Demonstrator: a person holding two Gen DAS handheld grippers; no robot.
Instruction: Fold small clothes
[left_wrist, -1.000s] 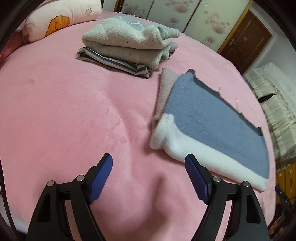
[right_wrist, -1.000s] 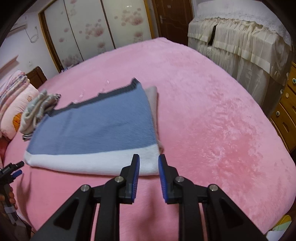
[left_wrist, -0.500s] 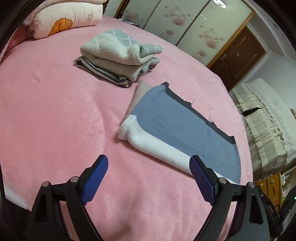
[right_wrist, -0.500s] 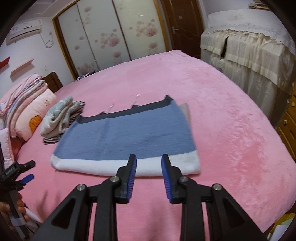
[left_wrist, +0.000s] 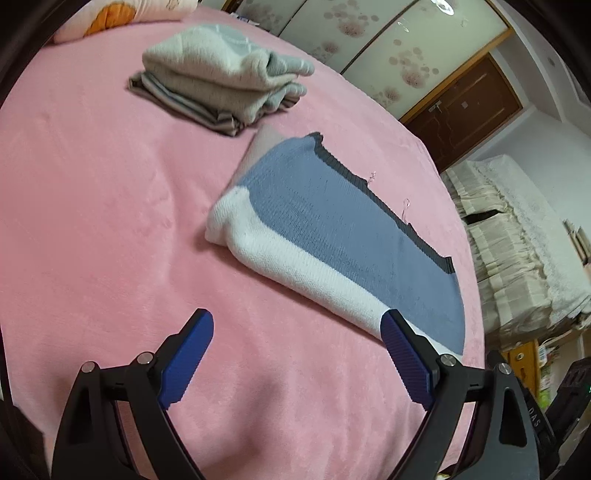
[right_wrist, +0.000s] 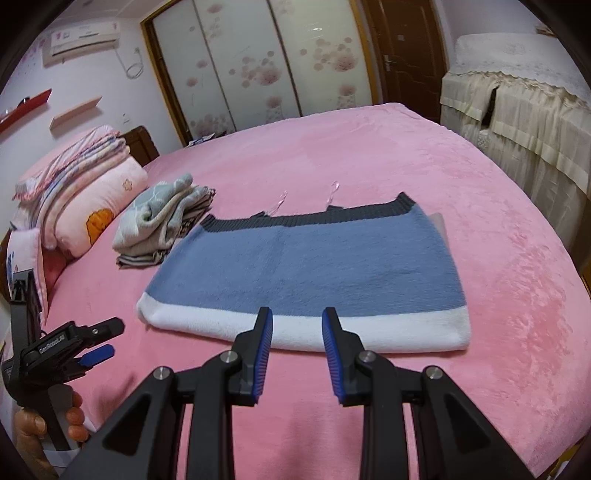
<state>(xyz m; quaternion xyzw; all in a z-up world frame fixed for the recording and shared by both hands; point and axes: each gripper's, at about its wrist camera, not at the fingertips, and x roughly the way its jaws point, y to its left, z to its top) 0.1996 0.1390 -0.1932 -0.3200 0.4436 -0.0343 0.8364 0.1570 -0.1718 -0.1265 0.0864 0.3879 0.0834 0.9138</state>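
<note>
A folded blue knit garment with a white band and dark ribbed hem lies flat on the pink bed; it also shows in the left wrist view. My left gripper is wide open and empty, held above the bed in front of the garment's white band. It also shows at the lower left of the right wrist view. My right gripper is open with a narrow gap, empty, just short of the white band's near edge.
A stack of folded grey and striped clothes lies beyond the garment, also in the right wrist view. Pillows and quilts sit at the headboard. A draped sofa stands to the right of the bed.
Both grippers have drawn back and up from the garment, so it looks farther away. The right gripper's gap has widened a little. The garment has stayed flat.
</note>
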